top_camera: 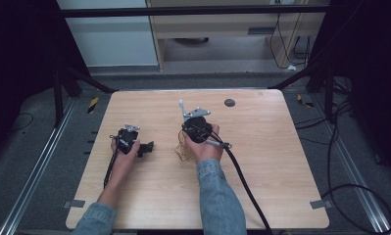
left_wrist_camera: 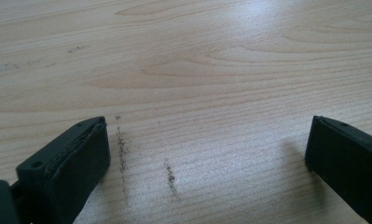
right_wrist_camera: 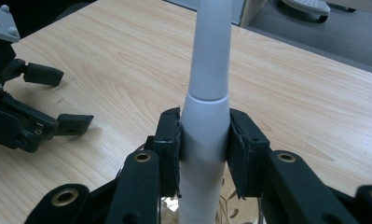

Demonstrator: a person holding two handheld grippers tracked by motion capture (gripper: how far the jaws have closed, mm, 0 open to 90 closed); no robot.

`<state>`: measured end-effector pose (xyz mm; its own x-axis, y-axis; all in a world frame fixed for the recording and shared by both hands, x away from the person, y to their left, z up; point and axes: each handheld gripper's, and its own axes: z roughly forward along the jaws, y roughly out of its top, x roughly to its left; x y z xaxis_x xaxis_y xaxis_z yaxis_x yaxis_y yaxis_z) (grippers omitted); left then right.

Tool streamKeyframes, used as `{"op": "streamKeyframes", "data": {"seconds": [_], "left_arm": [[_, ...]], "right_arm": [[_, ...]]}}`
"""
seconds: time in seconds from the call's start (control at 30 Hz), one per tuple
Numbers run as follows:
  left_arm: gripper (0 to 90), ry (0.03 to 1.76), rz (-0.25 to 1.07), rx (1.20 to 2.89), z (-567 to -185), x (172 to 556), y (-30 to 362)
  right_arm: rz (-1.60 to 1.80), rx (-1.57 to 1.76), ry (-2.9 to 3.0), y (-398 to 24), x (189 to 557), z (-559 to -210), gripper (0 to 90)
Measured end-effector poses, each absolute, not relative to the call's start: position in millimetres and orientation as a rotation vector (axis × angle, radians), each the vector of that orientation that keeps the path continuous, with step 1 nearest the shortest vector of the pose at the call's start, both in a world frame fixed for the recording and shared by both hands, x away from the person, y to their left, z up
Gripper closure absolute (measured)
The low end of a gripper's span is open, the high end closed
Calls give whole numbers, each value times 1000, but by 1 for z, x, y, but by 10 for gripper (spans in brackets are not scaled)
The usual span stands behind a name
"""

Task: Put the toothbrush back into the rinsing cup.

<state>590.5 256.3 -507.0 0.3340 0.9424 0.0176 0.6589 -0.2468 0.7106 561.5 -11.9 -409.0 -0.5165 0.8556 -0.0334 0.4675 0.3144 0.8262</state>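
White tapered plastic handle [right_wrist_camera: 207, 107] clamped in right gripper [right_wrist_camera: 204, 154], left gripper [left_wrist_camera: 207, 158] spread apart over woodgrain table [left_wrist_camera: 197, 60]

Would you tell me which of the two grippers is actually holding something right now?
The right gripper: its jaws clamp a white tapered handle. The left gripper stands open over bare table.

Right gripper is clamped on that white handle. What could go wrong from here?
1. The right gripper pinches the white handle on its smooth, tapered part; it might slip or twist.
2. The left gripper rests open on the table, holding nothing, so no second grip steadies it.
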Motion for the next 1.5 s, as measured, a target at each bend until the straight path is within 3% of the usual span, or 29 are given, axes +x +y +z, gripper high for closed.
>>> {"op": "streamKeyframes", "data": {"seconds": [1.5], "left_arm": [[0,1398,604,1996,-507,591,256]], "right_arm": [[1098,1130,2148,2,566,-409,634]]}}
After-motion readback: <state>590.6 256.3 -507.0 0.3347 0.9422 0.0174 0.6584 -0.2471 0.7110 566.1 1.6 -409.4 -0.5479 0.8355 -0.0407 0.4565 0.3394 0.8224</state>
